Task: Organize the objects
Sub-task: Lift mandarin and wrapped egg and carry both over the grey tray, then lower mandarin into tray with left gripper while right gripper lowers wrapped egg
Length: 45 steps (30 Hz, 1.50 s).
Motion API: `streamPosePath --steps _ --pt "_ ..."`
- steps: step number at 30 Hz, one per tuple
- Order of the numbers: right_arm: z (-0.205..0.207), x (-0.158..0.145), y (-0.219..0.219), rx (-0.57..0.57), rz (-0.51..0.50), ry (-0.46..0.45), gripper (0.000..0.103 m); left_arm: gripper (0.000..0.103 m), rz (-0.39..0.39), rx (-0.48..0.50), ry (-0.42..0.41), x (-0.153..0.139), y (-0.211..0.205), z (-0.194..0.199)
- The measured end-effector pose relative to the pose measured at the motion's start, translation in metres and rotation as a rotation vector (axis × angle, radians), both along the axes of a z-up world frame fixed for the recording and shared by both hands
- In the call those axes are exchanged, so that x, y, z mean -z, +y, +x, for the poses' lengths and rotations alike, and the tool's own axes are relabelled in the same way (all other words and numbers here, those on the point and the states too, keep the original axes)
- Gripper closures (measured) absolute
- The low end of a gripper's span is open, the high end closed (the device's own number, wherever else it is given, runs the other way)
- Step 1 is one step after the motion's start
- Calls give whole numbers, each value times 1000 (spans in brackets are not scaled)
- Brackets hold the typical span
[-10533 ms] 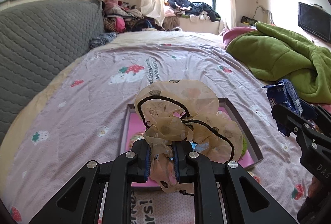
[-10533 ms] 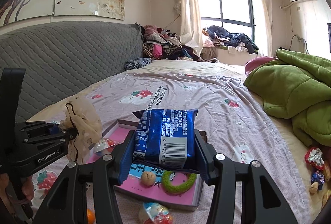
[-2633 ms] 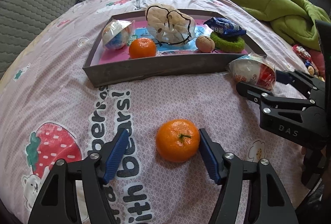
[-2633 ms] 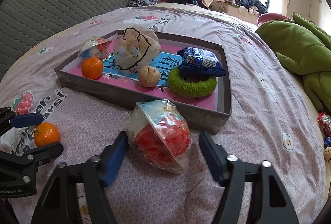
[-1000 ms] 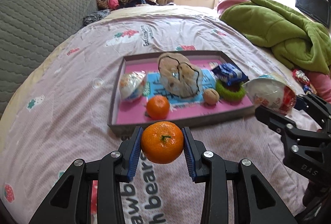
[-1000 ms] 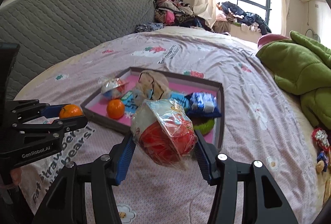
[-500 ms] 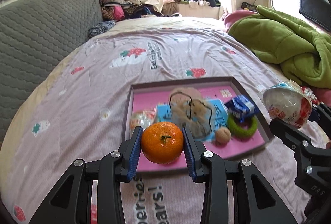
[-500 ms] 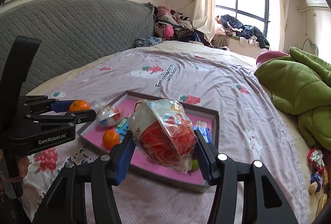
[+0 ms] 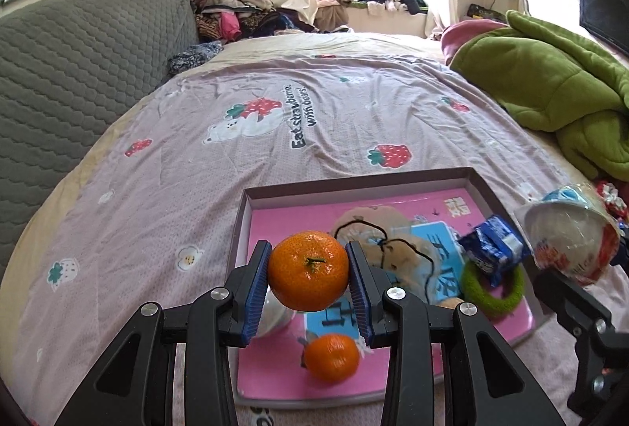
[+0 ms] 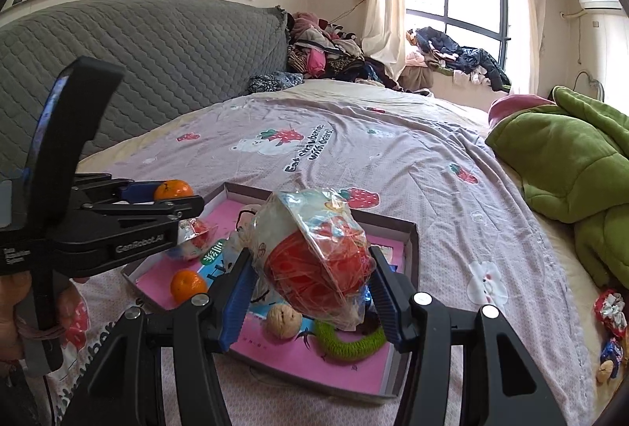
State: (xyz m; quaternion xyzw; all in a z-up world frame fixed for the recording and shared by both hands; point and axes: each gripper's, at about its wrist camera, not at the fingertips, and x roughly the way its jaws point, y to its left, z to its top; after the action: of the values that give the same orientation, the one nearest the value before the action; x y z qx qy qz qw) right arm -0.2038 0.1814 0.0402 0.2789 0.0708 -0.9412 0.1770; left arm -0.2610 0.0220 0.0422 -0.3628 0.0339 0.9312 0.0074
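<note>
The left claw (image 9: 308,274) is clamped on a tangerine (image 9: 308,270), its blue pads pressed against the fruit's two sides with the stem facing back toward the camera. The fruit hangs in the air over the near left part of the tray (image 9: 354,183); a second tangerine (image 9: 332,357) lies in the tray right beneath the claw, and a cream hair tie with black trim (image 9: 393,253) just beyond it. To my eye the held fruit is firm but yielding, with a thin skin that could bruise or split under a harder squeeze; across the widest part, as now, looks the soundest hold.

The right claw (image 10: 310,290) stands fairly wide, closed on a wrapped toy ball (image 10: 314,261) in crinkly clear film. It is held above the tray's near right part, with a walnut (image 10: 284,320) and a green ring (image 10: 348,341) under and just ahead of the fingers. The ball looks light, and the film slippery and loose, so I'd guess it could slide inside its wrapper. Pads on the ball's body, not the slack film, seem the safer purchase.
</note>
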Motion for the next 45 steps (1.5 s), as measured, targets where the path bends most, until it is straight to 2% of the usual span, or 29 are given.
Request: streamPosePath --steps 12,22,32,45 --pt "-19 34 -13 1 54 -49 47 64 -33 5 -20 32 6 -24" --pt "-29 58 -14 38 108 -83 47 64 -52 28 -49 54 15 -26" --pt "-31 70 -19 44 144 -119 47 63 -82 30 -60 62 21 -25" --pt "-32 72 -22 42 162 -135 47 63 -68 21 -108 73 18 -22"
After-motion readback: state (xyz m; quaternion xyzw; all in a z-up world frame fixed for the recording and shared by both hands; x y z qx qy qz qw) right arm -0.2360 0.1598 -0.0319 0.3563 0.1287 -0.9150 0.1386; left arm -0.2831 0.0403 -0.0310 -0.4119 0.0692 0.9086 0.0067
